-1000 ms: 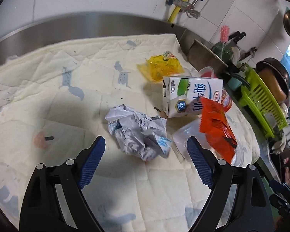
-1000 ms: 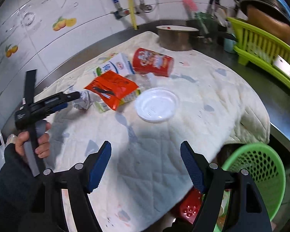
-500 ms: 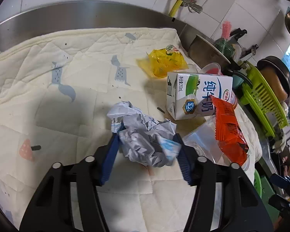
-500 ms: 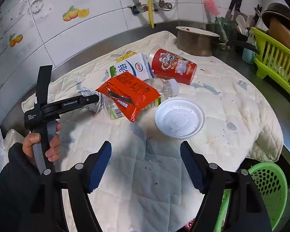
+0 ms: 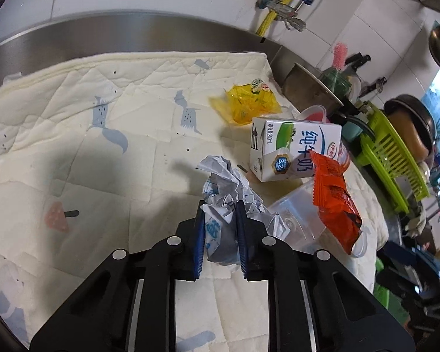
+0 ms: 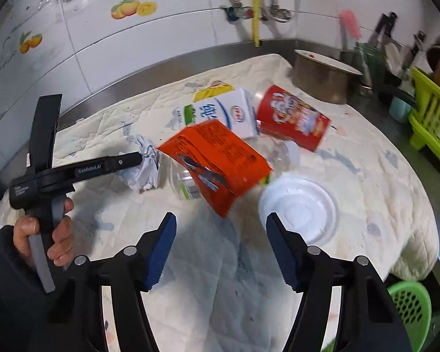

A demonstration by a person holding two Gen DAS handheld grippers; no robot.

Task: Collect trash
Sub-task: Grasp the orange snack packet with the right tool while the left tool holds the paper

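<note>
Covering a steel counter (image 5: pixel 108 29), a cream quilted cloth (image 5: pixel 73 123) printed with small blue animals is lying under white wall tiles (image 6: pixel 161 26), with a metal pot (image 6: pixel 322 79) and a lime dish rack (image 6: pixel 431 111) standing at the far right and a green basket (image 6: pixel 410 302) showing below the near right edge. Seven pieces of trash are lying on it: one crumpled paper ball (image 5: pixel 228 193), one yellow wrapper (image 5: pixel 246 102), one milk carton (image 5: pixel 290 146), one red cup (image 6: pixel 293 123), one orange packet (image 6: pixel 217 158), one clear plastic bottle (image 6: pixel 187 182) under that packet, and one white plastic lid (image 6: pixel 299 208). The left gripper (image 5: pixel 220 214), wide open a second ago, is now pinching the paper ball tightly at the left of the pile, its jaws nearly together. The right gripper (image 6: pixel 220 226) is hanging with jaws wide apart and holding nothing, having come closer to the orange packet.
</note>
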